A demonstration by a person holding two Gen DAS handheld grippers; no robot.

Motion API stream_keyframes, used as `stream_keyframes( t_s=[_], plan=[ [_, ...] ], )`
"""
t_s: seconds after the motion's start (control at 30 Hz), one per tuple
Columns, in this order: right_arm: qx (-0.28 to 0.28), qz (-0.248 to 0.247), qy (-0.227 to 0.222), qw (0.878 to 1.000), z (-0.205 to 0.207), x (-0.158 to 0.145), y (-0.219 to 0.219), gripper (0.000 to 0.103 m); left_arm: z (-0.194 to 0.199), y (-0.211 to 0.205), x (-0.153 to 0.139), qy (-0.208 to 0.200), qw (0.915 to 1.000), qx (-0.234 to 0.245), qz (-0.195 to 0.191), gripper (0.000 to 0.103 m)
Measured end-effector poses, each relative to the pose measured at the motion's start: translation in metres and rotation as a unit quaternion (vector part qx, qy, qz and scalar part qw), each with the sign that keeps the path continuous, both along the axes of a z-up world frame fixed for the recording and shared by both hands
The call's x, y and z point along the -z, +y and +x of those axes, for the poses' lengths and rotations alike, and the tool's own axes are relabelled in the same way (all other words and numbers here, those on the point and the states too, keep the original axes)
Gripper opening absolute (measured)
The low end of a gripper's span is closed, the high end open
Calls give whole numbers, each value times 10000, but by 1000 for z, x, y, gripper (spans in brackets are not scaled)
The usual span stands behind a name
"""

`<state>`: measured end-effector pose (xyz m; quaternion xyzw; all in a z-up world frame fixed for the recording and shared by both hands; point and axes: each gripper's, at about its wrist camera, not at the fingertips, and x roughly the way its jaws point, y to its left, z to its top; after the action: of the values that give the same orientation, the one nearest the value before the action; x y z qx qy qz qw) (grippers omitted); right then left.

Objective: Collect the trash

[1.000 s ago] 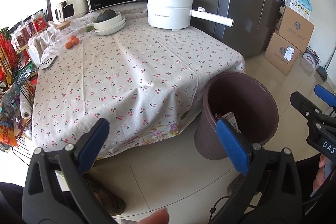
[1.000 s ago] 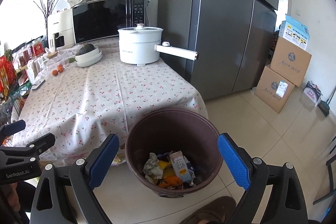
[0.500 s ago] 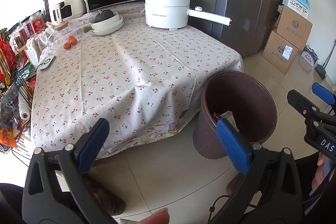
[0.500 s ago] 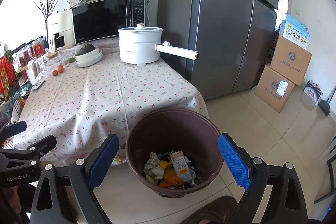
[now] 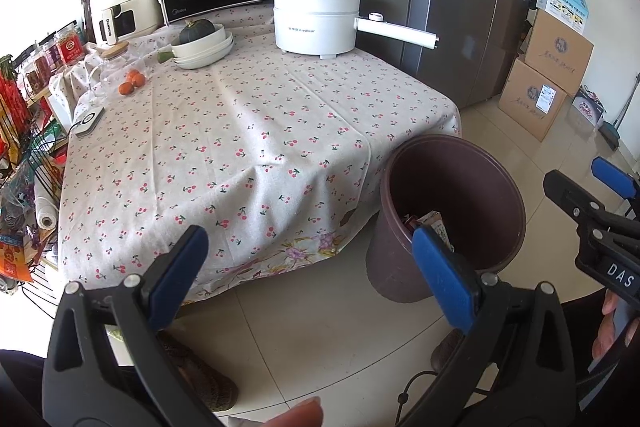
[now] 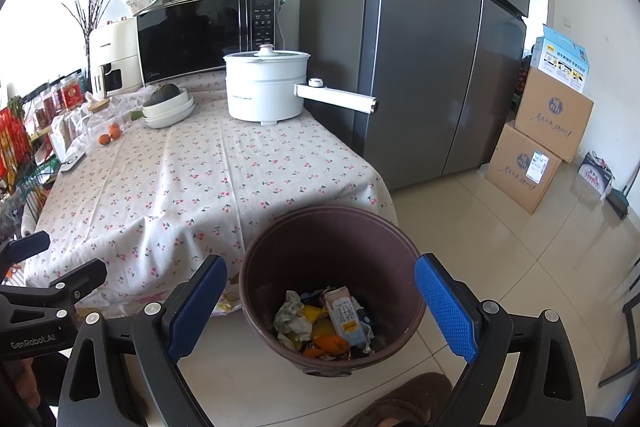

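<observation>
Between the spread blue pads of the right gripper [image 6: 320,303], jaws wide apart w/ nothing held, sits the trash bin [image 6: 256,267], seen from above. Left gripper [image 5: 308,267] also stands wide apart & empty, hovering over floor tile just beside the table edge, bin to its right.

Bin: round, dark brown plastic, smooth walls tapering toward the base, on the floor touching the hanging tablecloth [image 6: 200,187] at the table's near corner. Trash [image 6: 320,323] lies at the bottom, a low heap: crumpled whitish paper, a small drink carton w/ print, yellow & orange wrappers, dark bits. Well under the rim.

Pads are ribbed blue rubber on black plastic arms w/ silver screws.

Farther out: cloth is off-white fabric w/ small red cherry print, creased, floral border at the hem. On it a white electric pot [image 6: 266,87] w/ lid & long straight handle, stacked white bowls [image 6: 170,111] holding a dark green squash, two small oranges [image 5: 132,83]. Behind: black-glass microwave [image 6: 200,35], cream appliance [image 5: 124,3], grey fridge [image 6: 420,47]. Cardboard boxes [image 6: 536,139] stacked at right on glossy beige tile
</observation>
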<state>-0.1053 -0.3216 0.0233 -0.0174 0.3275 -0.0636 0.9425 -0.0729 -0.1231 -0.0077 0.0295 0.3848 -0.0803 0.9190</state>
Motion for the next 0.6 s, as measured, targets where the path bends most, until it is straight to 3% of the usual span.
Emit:
stream_keyframes(
  t_s=[0.6],
  plan=[
    [21,2,-70,10000,-3,0,2,97,1,0,3,89,9999,67,-4,102]
  ],
)
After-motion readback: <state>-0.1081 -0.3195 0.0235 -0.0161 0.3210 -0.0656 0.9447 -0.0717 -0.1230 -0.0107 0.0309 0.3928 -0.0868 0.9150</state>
